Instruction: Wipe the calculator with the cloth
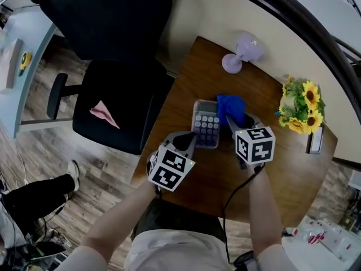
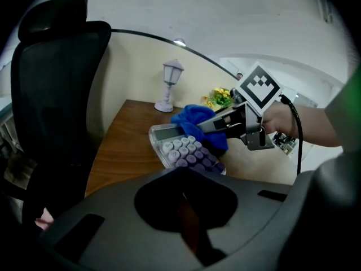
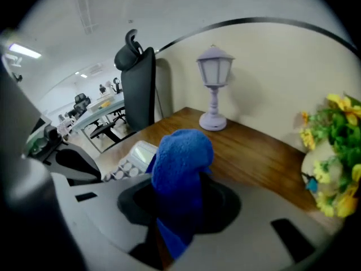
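**Head view.** The calculator [image 1: 206,129] lies flat near the centre of the round wooden table [image 1: 265,83]. The right gripper [image 1: 232,119] is clamped on the blue cloth [image 1: 230,105], which is bunched at the calculator's 2 o'clock corner. The left gripper [image 1: 189,141] sits at the 7 o'clock corner. A lamp [image 1: 241,52] stands at the table's 12 o'clock and sunflowers [image 1: 303,107] at its 3 o'clock. A black office chair [image 1: 113,61] stands on plank flooring [image 1: 39,95] at 10 o'clock.

**Left gripper view.** The jaws are closed together with nothing visible between them. Whether the tips bear on the calculator cannot be confirmed. The cloth touches the calculator's far right side, beside the display.

- Risk: if the calculator is not pinned, a wiping stroke will likely push it across the smooth wood.

**Right gripper view.** The cloth rises from between the jaws, and most of its bulk hangs free above them. The calculator lies at 9 o'clock of the cloth.

- Risk: only a fold is gripped, so drag against the keys may pull it loose.
- Risk: a long stroke towards 12 o'clock may strike the lamp.

The room beyond is an office with desks and ceiling lights.
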{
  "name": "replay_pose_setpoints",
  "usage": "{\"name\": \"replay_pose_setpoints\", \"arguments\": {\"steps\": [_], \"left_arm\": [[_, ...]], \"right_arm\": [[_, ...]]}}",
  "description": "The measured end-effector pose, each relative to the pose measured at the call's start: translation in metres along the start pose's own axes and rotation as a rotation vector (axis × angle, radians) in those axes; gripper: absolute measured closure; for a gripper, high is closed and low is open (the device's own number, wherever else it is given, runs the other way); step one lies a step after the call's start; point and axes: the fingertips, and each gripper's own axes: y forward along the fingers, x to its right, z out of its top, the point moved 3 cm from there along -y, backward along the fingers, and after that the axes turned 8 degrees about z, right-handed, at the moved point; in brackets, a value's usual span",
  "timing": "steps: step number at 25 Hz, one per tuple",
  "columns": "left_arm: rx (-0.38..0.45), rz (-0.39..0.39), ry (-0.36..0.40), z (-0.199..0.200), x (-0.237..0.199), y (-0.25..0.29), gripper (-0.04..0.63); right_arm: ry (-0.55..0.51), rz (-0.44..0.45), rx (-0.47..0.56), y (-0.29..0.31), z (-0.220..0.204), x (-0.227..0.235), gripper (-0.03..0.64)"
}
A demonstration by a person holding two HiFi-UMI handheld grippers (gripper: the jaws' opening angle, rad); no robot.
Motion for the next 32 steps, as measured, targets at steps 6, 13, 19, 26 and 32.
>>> {"name": "replay_pose_setpoints", "arguments": {"steps": [6, 13, 19, 26, 32], "left_arm": [[0.0, -0.007, -0.003, 0.0, 0.0, 0.0, 0.594], [0.007, -0.007, -0.004, 0.0, 0.0, -0.001, 0.594], [0.018, -0.005, -0.009, 0.0, 0.0, -0.001, 0.594], [0.027, -0.007, -0.011, -0.001, -0.001, -0.002, 0.594], [0.039, -0.009, -0.018, -0.001, 0.0, 0.0, 0.594]], "right_arm": [[-0.024, 0.057, 0.03, -0.013, 0.0, -0.018, 0.489], [-0.133, 0.322, 0.021, 0.025, 0.024, -0.116, 0.488], [-0.024, 0.385, 0.033, 0.029, 0.017, -0.118, 0.488], [-0.045, 0.195, -0.024, -0.004, -0.013, -0.058, 0.489], [-0.023, 0.095, -0.031, -0.02, -0.03, -0.022, 0.49]]}}
